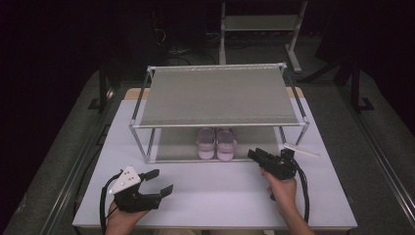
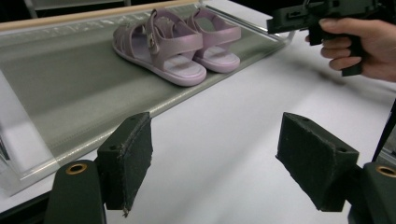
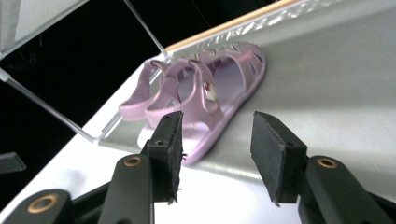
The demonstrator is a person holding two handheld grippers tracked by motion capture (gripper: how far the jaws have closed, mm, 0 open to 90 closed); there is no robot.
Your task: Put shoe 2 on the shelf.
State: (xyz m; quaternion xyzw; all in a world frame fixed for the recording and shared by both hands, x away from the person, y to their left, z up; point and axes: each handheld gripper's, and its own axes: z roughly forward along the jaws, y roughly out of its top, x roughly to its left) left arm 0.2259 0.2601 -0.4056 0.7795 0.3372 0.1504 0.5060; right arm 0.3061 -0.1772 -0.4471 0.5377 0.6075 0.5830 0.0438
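A pair of small pink sandals stands side by side on the lower shelf of a grey two-tier rack, toes toward the back. In the right gripper view the sandals lie just beyond my right gripper, whose jaws stand apart with nothing between the pads. From above, my right gripper points at the shelf's front edge, just right of the sandals. My left gripper rests open over the table's front left, well back from the sandals. The left gripper view also shows the right gripper in a hand.
The white table carries the rack at its middle. A thin white strip lies on the table by the rack's right front leg. The rack's upright posts flank the lower shelf. Another metal frame stands beyond the table.
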